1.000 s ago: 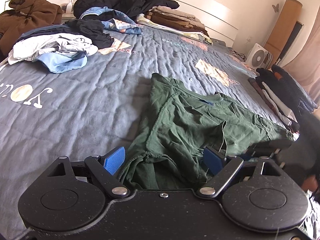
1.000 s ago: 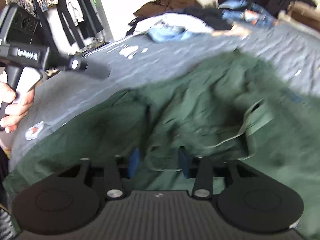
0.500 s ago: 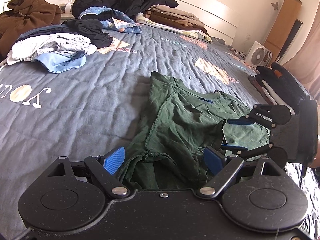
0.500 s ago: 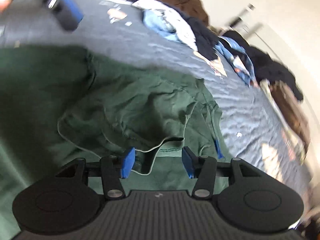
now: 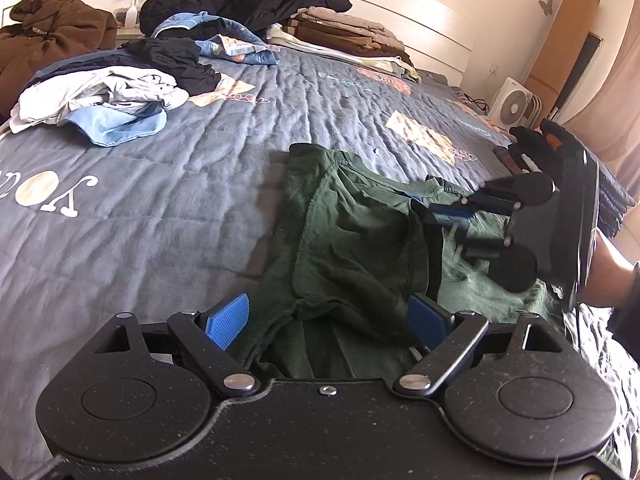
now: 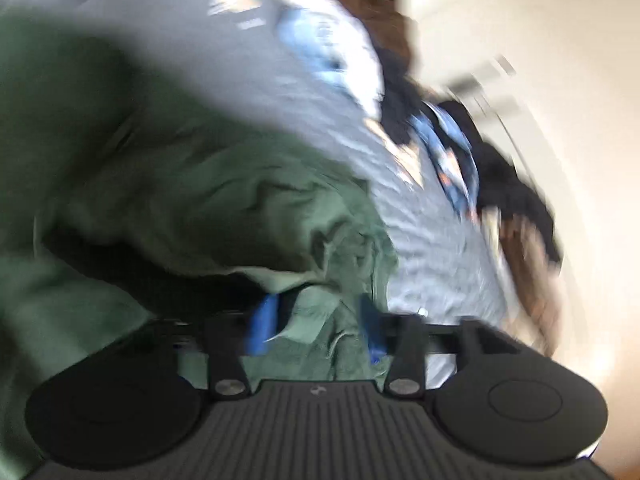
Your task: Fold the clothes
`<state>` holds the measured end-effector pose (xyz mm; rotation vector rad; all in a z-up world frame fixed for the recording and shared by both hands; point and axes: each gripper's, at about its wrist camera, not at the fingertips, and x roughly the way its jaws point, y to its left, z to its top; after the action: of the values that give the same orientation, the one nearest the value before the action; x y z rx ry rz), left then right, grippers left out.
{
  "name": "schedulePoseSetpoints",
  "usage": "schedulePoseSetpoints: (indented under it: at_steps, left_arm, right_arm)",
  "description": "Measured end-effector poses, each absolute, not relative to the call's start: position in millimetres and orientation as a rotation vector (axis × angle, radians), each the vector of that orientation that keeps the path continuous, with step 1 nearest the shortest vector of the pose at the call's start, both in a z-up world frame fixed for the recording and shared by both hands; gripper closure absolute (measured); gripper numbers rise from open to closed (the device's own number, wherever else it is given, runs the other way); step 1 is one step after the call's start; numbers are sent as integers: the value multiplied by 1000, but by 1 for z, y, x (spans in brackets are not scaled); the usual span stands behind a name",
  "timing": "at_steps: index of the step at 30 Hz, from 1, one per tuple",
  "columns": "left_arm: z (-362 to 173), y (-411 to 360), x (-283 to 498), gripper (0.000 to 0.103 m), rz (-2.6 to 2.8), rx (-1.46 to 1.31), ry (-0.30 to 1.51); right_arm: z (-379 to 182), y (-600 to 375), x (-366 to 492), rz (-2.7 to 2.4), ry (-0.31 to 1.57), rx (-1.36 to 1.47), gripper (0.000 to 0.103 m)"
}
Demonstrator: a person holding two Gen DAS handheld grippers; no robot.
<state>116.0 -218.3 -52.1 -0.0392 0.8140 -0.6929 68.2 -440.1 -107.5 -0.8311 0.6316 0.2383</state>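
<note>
1. a dark green t-shirt (image 5: 352, 240) lies crumpled on the blue-grey quilted bed (image 5: 160, 208), roughly in the middle of the near half, its collar toward the headboard.
2. the left tongs (image 5: 326, 318) stand wide open at the near hem of the shirt; the bunched cloth sits between the two blue pads (image 5: 228, 318) but they do not press on it.
3. the right tongs (image 5: 450, 213) come in from the right side over the shirt, near its collar, turned on their side, with the person's hand (image 5: 612, 276) behind them.
4. in the left wrist view their blue pads look drawn together on a fold of the green cloth; the right wrist view is badly blurred, with shirt fabric (image 6: 312, 312) bunched between the pads, so the tongs have closed on the shirt.
5. loose clothes (image 5: 100, 100) are heaped at the far left of the bed, and a folded stack (image 5: 344, 32) sits by the headboard.
6. a small white fan (image 5: 516, 104) stands beyond the bed on the right.
</note>
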Motion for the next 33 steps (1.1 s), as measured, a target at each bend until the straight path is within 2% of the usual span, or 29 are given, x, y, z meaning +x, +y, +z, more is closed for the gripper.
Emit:
schedulePoseSetpoints:
  at_steps: [4, 10, 13, 15, 17, 23, 27, 33]
  left_arm:
    - [-53, -218, 116, 16, -688, -41, 814]
    - [-53, -219, 117, 16, -693, -36, 814]
    - [-53, -219, 117, 16, -693, -37, 815]
    - [-53, -219, 118, 16, -690, -41, 816]
    - [-53, -218, 118, 16, -687, -42, 816]
    - [-54, -224, 112, 16, -669, 44, 793]
    - [-62, -238, 97, 17, -695, 222, 736]
    - [-77, -258, 67, 20, -938, 281, 680]
  right_arm:
    - [-88, -481, 82, 158, 669, -483, 101]
    - [-104, -519, 103, 29, 790, -377, 99]
    - [-105, -528, 104, 7, 804, -306, 90]
    - [-98, -530, 101, 5, 782, -249, 66]
    - [-84, -531, 94, 44, 756, -149, 56]
    - [-65, -508, 74, 328, 767, 187, 49]
    - [-77, -488, 70, 379, 760, 242, 48]
    - [-99, -486, 80, 371, 785, 336, 47]
